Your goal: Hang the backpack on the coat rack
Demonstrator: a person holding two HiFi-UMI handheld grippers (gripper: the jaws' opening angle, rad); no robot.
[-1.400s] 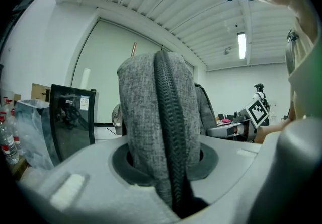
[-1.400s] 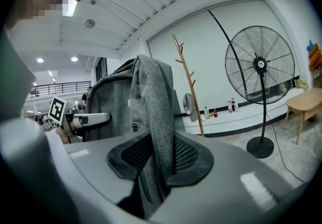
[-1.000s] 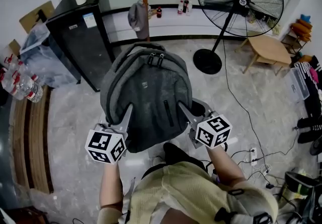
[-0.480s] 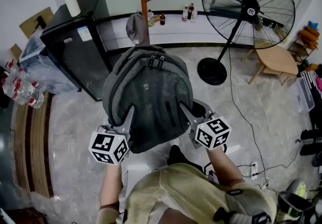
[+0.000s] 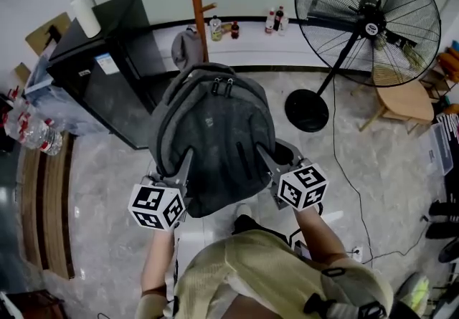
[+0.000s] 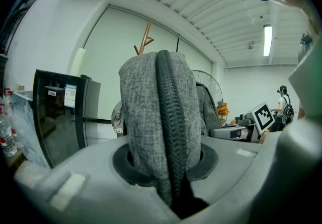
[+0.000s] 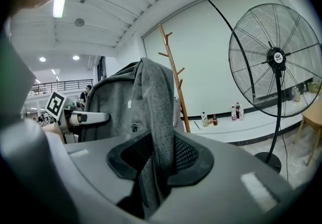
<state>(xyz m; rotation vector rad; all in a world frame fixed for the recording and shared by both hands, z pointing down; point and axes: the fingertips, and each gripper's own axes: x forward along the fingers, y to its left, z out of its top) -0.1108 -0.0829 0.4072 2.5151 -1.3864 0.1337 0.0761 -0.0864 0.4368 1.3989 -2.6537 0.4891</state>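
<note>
A grey backpack (image 5: 215, 131) hangs in the air in front of the person, held up by both grippers. My left gripper (image 5: 184, 161) is shut on the bag's left side; in the left gripper view a grey strap (image 6: 160, 117) with a black webbing edge is pinched between its jaws. My right gripper (image 5: 265, 155) is shut on the right side, and a grey fabric fold (image 7: 157, 122) is clamped in its jaws. The wooden coat rack (image 5: 194, 2) stands straight ahead by the far wall, beyond the bag, with a grey cap (image 5: 184, 47) on a low peg. The rack (image 7: 173, 79) also shows in the right gripper view.
A black cabinet (image 5: 107, 59) stands left of the rack, with a white roll (image 5: 87, 15) on top. A large standing fan (image 5: 376, 13) and its round base (image 5: 307, 110) are to the right. Bottles (image 5: 224, 26) line the wall ledge. A wooden stool (image 5: 405, 99) stands far right, and cables (image 5: 343, 167) lie on the floor.
The person has walked forward with the backpack held in both grippers. The coat rack, cabinet and fan have come nearer and shifted in the head view; the grips look unchanged.
</note>
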